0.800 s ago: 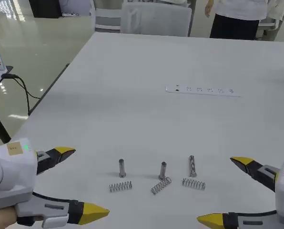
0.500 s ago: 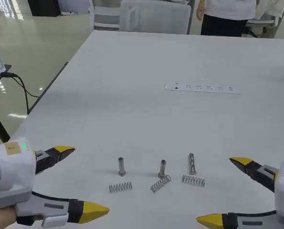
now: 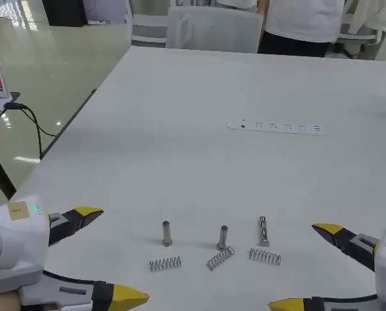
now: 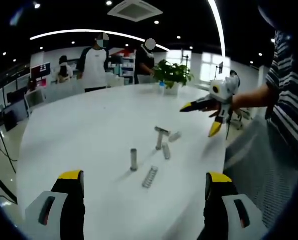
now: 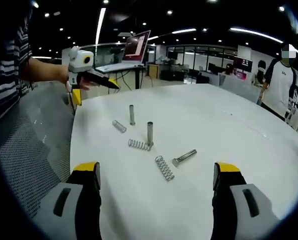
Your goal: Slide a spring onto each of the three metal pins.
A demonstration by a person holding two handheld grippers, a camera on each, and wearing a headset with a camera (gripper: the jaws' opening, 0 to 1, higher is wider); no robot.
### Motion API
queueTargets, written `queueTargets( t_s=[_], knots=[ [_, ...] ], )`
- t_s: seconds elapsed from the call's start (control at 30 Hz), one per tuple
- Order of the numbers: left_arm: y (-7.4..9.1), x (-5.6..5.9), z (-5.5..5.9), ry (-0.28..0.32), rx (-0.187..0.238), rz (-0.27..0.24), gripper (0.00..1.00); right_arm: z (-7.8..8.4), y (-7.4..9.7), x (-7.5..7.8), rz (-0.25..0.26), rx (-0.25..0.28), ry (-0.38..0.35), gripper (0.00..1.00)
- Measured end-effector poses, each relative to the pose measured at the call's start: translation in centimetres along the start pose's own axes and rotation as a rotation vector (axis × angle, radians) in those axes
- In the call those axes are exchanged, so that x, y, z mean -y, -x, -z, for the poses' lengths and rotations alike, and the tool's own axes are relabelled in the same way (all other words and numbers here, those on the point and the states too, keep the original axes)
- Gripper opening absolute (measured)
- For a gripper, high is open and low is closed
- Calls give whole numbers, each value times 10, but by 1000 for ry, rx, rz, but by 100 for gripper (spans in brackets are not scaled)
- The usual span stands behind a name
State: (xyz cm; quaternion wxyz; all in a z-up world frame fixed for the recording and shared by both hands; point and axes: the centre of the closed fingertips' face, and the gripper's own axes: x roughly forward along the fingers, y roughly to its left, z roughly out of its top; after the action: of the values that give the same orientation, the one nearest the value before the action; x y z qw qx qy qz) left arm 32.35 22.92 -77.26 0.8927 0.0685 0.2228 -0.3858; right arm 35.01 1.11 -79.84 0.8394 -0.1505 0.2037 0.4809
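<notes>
white table point(image 3: 180, 129) spans most of the head view. a person point(image 3: 303, 26) stands beyond its far edge.

left gripper point(image 3: 112, 256) at the near-left corner, over the table. jaws spread wide, released, nothing between them. right gripper point(image 3: 303, 265) at the near-right corner, likewise gaping and empty. the parts lie between the two grippers, clear of both.

white power strip point(image 3: 275, 127) lies flat mid-table, well apart from the parts and farther away.

three metal pins in a row near the front edge. left pin point(image 3: 166, 233) upright on its head. middle pin point(image 3: 223, 237) upright as well. right pin point(image 3: 263, 231) lies on its side, as seen in the right gripper view.

three springs on the tabletop, one just in front of each pin, all lying flat. left spring point(image 3: 165, 263) is apart from its pin. middle spring point(image 3: 219, 257) lies at a slant, one end at the foot of the middle pin. right spring point(image 3: 265, 256) sits close to the head of the right pin; cannot tell whether they touch. springs not yet on pins.
</notes>
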Motion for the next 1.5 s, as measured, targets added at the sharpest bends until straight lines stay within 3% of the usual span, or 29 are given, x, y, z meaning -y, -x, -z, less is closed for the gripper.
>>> queueTargets(
  t_s=[0.3,0.53,0.8,1.3,1.5],
  knots=[
    [2,0,3,3,-8,0,98,-17,-10,11,1,19,-28,87],
    [2,0,3,4,-8,-1,98,-26,-18,25,23,22,-68,76],
    [1,1,1,1,-9,3,98,-23,-29,42,54,-32,-191,55],
    [0,1,2,6,-9,4,98,-13,-53,65,110,-155,-397,33],
    [-1,2,0,3,-8,8,98,-5,-62,73,131,-204,-423,26]
  ],
)
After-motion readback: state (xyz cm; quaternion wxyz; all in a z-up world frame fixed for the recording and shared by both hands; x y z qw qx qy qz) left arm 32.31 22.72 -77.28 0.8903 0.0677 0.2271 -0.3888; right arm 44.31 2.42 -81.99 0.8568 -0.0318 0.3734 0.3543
